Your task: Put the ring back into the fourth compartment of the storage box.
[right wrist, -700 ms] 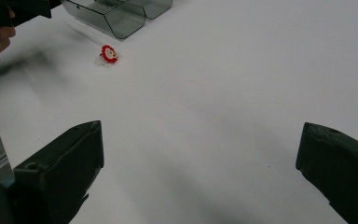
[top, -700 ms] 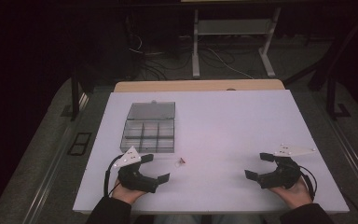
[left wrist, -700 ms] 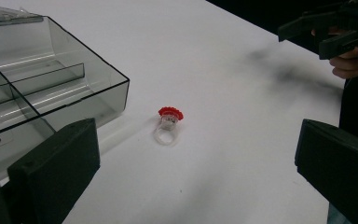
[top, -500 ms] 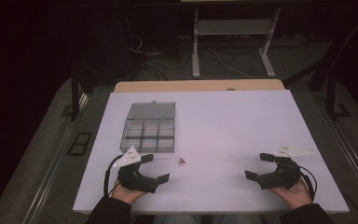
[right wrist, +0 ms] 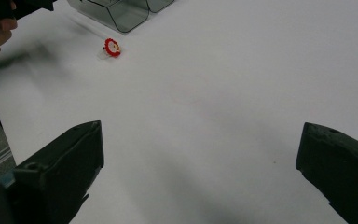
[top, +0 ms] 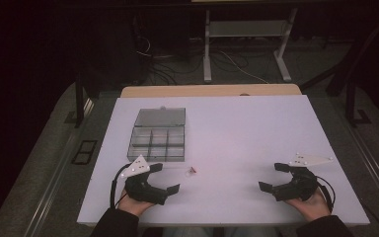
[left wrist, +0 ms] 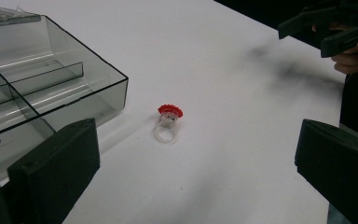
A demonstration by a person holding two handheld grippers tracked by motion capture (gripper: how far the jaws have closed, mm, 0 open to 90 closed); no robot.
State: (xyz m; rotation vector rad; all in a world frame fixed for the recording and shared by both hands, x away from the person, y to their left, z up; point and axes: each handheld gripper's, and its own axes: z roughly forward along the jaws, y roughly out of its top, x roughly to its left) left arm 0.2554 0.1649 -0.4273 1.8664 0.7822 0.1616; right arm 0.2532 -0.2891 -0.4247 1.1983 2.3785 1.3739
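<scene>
A small clear ring with a red top (top: 192, 171) (left wrist: 168, 119) (right wrist: 111, 47) lies on the white table (top: 237, 133), just in front of a smoky clear compartment box (top: 157, 136) (left wrist: 32, 88) with its lid open. My left gripper (top: 165, 177) (left wrist: 196, 172) rests open at the near left edge, the ring a short way ahead between its jaw lines. My right gripper (top: 275, 177) (right wrist: 200, 172) rests open at the near right edge, with bare table between its jaws.
The box's compartments look empty in the high view. Behind the table a wooden edge (top: 209, 91) and a metal frame with cables (top: 246, 54) stand on the dark floor. A hand holds each gripper at the table's near edge.
</scene>
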